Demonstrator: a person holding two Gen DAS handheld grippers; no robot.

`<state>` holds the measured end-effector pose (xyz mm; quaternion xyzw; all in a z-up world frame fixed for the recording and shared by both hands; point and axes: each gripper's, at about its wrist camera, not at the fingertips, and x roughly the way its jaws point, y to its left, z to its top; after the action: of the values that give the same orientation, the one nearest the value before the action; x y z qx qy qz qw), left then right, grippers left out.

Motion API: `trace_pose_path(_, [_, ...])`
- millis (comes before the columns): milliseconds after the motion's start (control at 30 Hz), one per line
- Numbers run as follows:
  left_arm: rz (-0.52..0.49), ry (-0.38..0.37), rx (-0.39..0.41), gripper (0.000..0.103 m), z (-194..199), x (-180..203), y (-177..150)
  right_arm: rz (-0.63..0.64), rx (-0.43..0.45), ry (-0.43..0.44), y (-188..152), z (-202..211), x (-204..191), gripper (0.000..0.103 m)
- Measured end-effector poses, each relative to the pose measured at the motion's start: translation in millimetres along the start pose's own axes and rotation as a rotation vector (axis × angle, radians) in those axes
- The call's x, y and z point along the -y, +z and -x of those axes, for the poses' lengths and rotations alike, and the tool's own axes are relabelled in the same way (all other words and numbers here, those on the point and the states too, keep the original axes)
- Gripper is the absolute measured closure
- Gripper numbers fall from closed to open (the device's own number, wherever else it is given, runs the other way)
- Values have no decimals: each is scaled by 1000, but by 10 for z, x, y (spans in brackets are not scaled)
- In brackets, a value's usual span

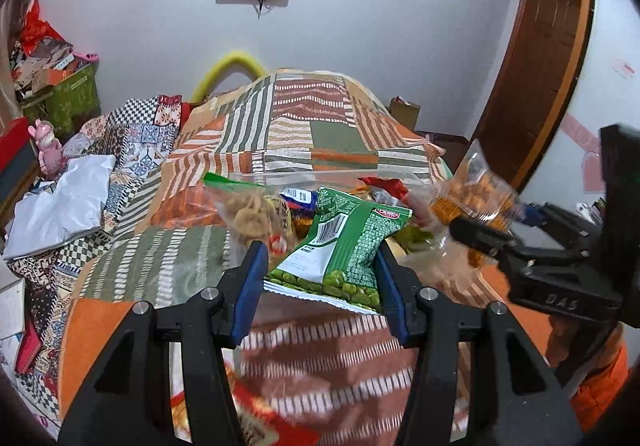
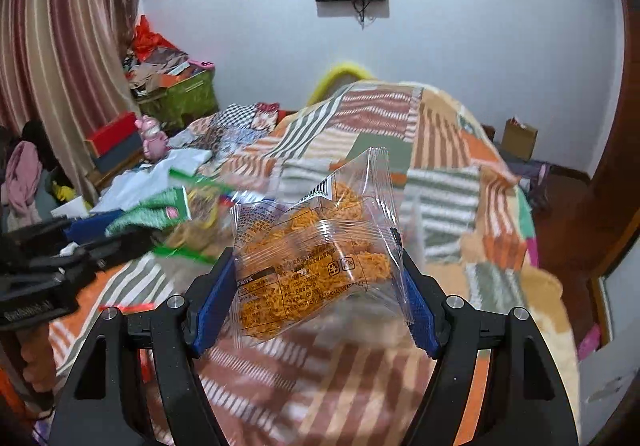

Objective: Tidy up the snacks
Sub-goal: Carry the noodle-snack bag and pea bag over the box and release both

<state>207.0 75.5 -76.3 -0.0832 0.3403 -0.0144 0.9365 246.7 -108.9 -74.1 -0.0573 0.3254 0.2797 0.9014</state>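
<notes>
Two handheld grippers are over a bed (image 1: 328, 117) covered in a patchwork blanket, each holding one snack packet.

The left gripper (image 1: 320, 266) has its blue fingers (image 1: 250, 286) closed on the sides of a green pea packet (image 1: 344, 242), which is held up off the blanket with its barcode side facing the camera. The right gripper (image 2: 316, 278) has its fingers (image 2: 214, 298) set wider, gripping a clear noodle-snack packet (image 2: 316, 246) filled with orange crisp noodles; this packet is also raised clear of the bed. In the left view the same clear packet shows at the right, blurred.

Behind both packets, in the middle of the bed, lies a loose pile of snacks (image 1: 304, 201), and what looks like a clear zip bag (image 1: 320, 175) lies behind it; its mouth cannot be made out.

The step in hand appears to be the carry: two packets picked from the pile and lifted. No other sorting place shows. The next move probably calls for taking each packet to its place, possibly the clear bag, lowering it and only then spreading the fingers. The thin wrappers may slip or crumple.
</notes>
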Motion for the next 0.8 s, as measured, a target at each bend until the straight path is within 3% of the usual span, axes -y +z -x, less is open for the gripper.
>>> trace_pose_path(267, [32,29,-43,50,-497,49,123,24,-8,24,268,-240,66,31])
trace_pose_path(600, [-49,97,-64,50,-799,200,116,35,-79,62,368,-677,-44,31])
trace_pose_path(800, [-77,87,-71,40,-861,239,99,48,-159,50,274,-924,-24,30])
